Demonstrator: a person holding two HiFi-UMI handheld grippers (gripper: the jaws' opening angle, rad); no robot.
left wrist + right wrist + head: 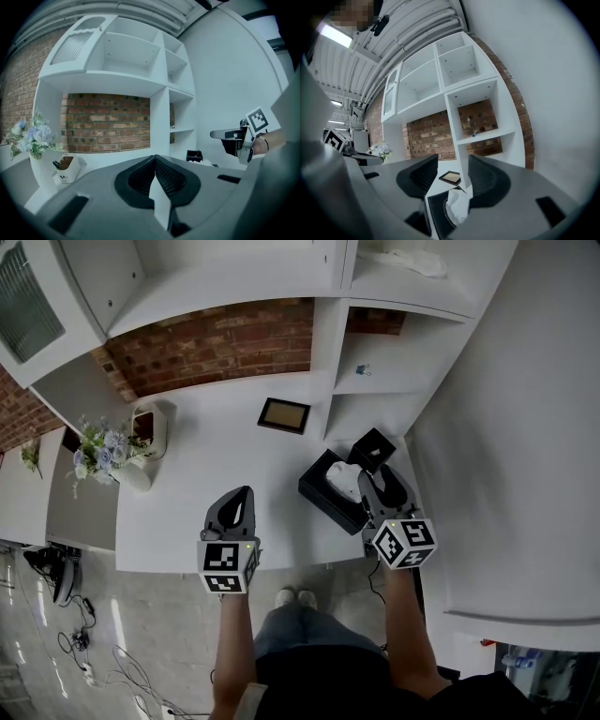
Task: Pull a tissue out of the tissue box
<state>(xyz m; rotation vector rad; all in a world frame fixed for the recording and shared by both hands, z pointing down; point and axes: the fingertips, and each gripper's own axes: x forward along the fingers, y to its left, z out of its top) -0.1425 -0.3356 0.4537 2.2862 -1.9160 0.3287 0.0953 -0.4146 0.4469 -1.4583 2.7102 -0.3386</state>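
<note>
White counter (216, 486), brick wall (216, 345) — tissue box (320, 487) rt side

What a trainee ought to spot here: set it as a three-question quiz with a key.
1. True or false: the left gripper has its jaws shut with nothing between them.
2. Pick one. The right gripper, with regard to the tissue sticking out of the tissue box, is: A shut on it; B open, with it showing between the jaws; C turned away from it.
3. Fill in: the tissue box is ____ in colour.
Key: 1 true; 2 B; 3 black.
</note>
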